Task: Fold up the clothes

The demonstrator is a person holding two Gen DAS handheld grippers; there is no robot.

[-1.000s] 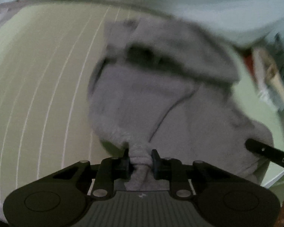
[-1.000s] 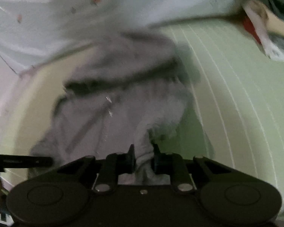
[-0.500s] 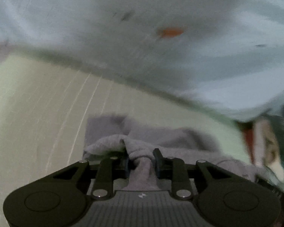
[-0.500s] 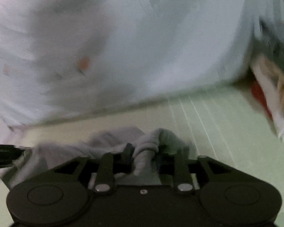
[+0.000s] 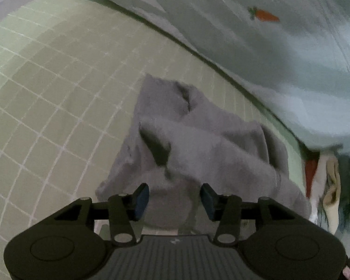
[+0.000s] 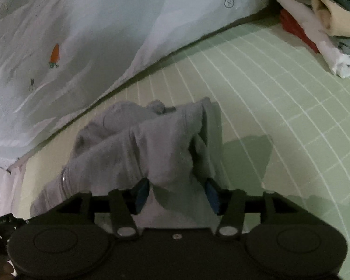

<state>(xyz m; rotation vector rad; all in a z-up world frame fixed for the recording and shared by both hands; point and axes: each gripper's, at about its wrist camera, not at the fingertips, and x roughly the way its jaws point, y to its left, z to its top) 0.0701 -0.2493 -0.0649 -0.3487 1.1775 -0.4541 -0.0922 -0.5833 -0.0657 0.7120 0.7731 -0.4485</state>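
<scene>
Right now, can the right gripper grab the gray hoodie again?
Probably yes. The right gripper is open, with the gray hoodie bunched right between its jaws on the green mat, nothing blocking.

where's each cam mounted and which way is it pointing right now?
Left wrist: on the left gripper, looking forward and down at the grey garment on the green mat; own open fingers show.
Right wrist: on the right gripper, same downward look at the grey garment, clothes pile far right; own open fingers show.
Shared: garment, mat, carrot-print sheet.
</scene>
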